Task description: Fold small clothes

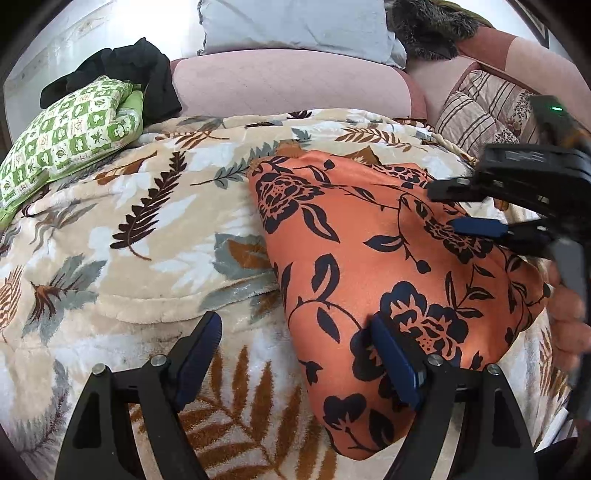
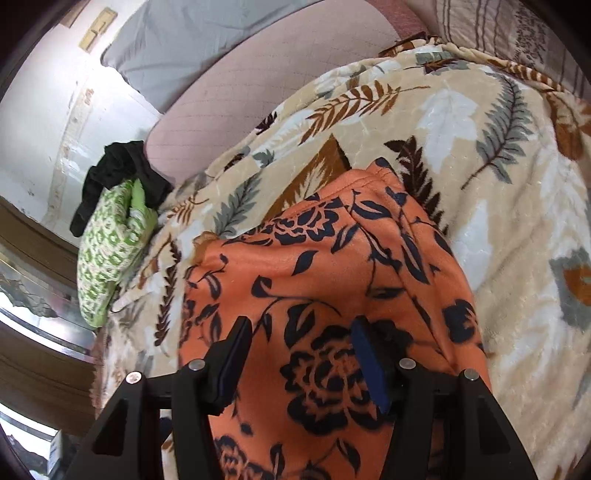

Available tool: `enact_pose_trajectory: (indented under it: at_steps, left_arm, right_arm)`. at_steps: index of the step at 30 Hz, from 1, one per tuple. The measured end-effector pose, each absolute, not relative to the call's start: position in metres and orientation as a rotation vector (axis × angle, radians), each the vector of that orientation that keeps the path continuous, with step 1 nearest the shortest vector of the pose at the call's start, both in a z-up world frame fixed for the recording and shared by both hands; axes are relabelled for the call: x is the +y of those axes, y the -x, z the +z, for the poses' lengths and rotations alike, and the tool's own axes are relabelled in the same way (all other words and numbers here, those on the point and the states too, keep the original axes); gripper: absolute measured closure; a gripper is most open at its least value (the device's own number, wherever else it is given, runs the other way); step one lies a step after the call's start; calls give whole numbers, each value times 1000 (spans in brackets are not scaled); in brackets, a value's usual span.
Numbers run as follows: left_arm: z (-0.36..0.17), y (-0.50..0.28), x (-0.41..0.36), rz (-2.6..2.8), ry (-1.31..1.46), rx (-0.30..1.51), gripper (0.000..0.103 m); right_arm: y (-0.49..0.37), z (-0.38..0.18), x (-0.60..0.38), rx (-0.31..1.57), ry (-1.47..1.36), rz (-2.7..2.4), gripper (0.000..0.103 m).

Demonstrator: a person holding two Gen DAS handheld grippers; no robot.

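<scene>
An orange garment with dark navy flowers (image 1: 369, 258) lies spread on a leaf-patterned plush blanket (image 1: 147, 221). My left gripper (image 1: 295, 354) stands wide open at the garment's near left edge. Its right pad (image 1: 395, 362) is over the cloth and its left pad (image 1: 199, 350) over the blanket. My right gripper (image 1: 461, 208) reaches in from the right above the garment's far right part, jaws apart. In the right wrist view the right gripper (image 2: 301, 354) is open over the orange garment (image 2: 314, 266), with flat cloth showing between its pads.
A green checked bundle (image 1: 70, 136) with a black garment (image 1: 129, 70) on it sits at the blanket's far left. Behind are a pink sofa back (image 1: 288, 85), a grey pillow (image 1: 295, 26) and a striped cushion (image 1: 476, 107). A person's hand (image 1: 565, 325) holds the right gripper.
</scene>
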State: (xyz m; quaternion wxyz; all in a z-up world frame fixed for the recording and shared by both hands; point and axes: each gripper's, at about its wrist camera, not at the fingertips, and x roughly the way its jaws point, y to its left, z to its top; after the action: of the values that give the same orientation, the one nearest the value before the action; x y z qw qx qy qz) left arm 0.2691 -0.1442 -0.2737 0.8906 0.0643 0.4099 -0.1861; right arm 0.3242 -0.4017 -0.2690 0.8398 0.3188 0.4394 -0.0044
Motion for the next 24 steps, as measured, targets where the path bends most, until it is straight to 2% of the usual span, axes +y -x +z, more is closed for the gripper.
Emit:
enact_pose_trajectory:
  at_steps: [7, 13, 17, 24]
  left_arm:
    - [-274, -271, -145, -375, -121, 858, 20]
    - [-273, -265, -146, -359, -149, 847, 20]
    - [-266, -260, -145, -356, -172, 834, 20]
    - [-245, -257, -132, -331, -113, 794, 20]
  right_arm:
    - [-264, -247, -402, 920, -684, -33, 43]
    - [-228, -275, -389, 991, -656, -13, 43]
    - [-217, -253, -383, 964, -632, -46, 43]
    - [-189, -219, -365, 889, -424, -142, 41]
